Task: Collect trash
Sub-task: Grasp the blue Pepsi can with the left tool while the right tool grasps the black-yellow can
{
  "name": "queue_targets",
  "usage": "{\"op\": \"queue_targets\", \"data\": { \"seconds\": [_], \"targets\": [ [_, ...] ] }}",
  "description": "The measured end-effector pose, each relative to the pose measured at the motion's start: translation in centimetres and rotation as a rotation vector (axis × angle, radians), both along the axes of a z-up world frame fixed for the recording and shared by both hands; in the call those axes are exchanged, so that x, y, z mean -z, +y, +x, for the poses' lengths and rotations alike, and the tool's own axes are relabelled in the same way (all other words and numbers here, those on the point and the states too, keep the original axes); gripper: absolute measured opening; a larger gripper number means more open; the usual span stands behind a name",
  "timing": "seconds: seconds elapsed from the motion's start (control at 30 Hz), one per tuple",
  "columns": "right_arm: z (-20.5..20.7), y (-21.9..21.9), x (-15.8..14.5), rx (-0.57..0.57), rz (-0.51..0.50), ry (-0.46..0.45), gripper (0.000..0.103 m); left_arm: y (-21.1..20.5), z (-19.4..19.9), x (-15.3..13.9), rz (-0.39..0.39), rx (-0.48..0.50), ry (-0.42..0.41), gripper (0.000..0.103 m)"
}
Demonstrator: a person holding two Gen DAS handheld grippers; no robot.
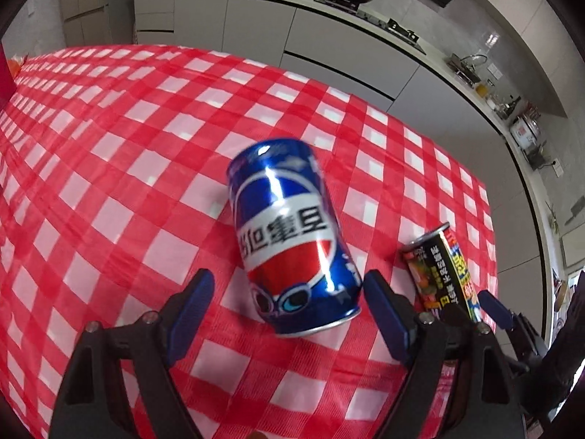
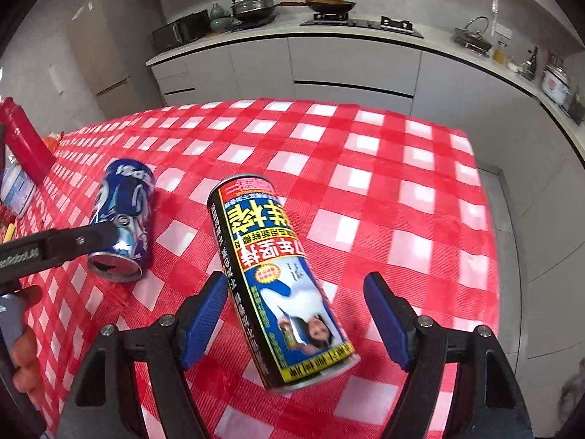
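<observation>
A blue Pepsi can (image 1: 292, 234) lies on its side on the red-and-white checked tablecloth (image 1: 128, 168). My left gripper (image 1: 289, 292) is open over the can's near end, blue pads (image 1: 193, 307) on either side and clear of it. To its right lies a black, yellow and blue drink can (image 2: 278, 285), also on its side. My right gripper (image 2: 294, 292) is open astride that can's lower half without touching it. The right wrist view also has the Pepsi can (image 2: 122, 219) at left, with one of the left fingers (image 2: 84, 241) across it.
A red cylinder (image 2: 22, 139) and a white container (image 2: 16, 186) stand at the table's far left. The table's right edge (image 2: 490, 256) drops to a grey floor. Behind runs a kitchen counter (image 2: 329, 36) with pans and a hob. A hand (image 2: 22, 358) shows at lower left.
</observation>
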State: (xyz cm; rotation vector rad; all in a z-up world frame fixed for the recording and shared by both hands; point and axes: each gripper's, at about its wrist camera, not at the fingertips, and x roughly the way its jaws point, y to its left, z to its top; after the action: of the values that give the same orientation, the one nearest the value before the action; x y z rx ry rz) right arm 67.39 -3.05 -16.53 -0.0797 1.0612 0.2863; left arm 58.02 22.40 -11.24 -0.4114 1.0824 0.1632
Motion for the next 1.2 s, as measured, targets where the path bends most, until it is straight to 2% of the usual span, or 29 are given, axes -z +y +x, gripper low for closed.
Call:
{"op": "queue_targets", "data": {
  "seconds": [0.17, 0.33, 0.4, 0.43, 0.47, 0.7, 0.87, 0.93, 1.0, 1.13, 1.2],
  "targets": [
    [0.5, 0.8, 1.1, -0.034, 0.004, 0.03, 0.08, 0.1, 0.9, 2.1, -0.022, -0.015, 0.075, 0.085],
    [0.7, 1.3, 1.9, -0.059, 0.036, 0.06, 0.08, 0.6, 0.5, 1.9, -0.04, -0.007, 0.028, 0.083],
    [0.5, 1.4, 2.0, -0.063, 0.046, 0.06, 0.076, 0.7, 0.2, 1.7, -0.028, 0.011, 0.013, 0.073],
    [0.4, 1.5, 1.9, -0.067, 0.049, 0.059, 0.069, 0.7, -0.1, 1.7, -0.026, 0.026, 0.006, 0.063],
    [0.3, 1.6, 1.9, -0.07, 0.047, 0.055, 0.064, 0.8, -0.4, 1.6, -0.023, 0.033, 0.005, 0.064],
    [-1.2, 1.7, 1.6, -0.077, 0.063, 0.067, 0.058, 1.1, -2.3, 1.1, 0.01, 0.067, -0.013, 0.061],
    [-3.4, 0.8, 1.3, -0.073, 0.063, 0.084, 0.056, 1.2, -5.2, 0.5, 0.029, 0.096, 0.015, 0.06],
    [-4.0, 0.6, 1.3, -0.074, 0.056, 0.087, 0.056, 1.0, -5.4, 0.6, 0.046, 0.101, 0.044, 0.064],
    [-4.1, 0.8, 1.3, -0.071, 0.046, 0.082, 0.058, 1.1, -5.2, 0.6, 0.049, 0.08, 0.072, 0.074],
    [-3.6, 1.1, 1.0, -0.056, 0.035, 0.066, 0.072, 1.5, -4.3, -0.2, 0.053, 0.035, 0.033, 0.087],
    [-3.2, 1.5, 1.0, -0.055, 0.021, 0.057, 0.073, 1.7, -3.5, 0.0, 0.066, 0.024, 0.024, 0.088]
  ]
}}
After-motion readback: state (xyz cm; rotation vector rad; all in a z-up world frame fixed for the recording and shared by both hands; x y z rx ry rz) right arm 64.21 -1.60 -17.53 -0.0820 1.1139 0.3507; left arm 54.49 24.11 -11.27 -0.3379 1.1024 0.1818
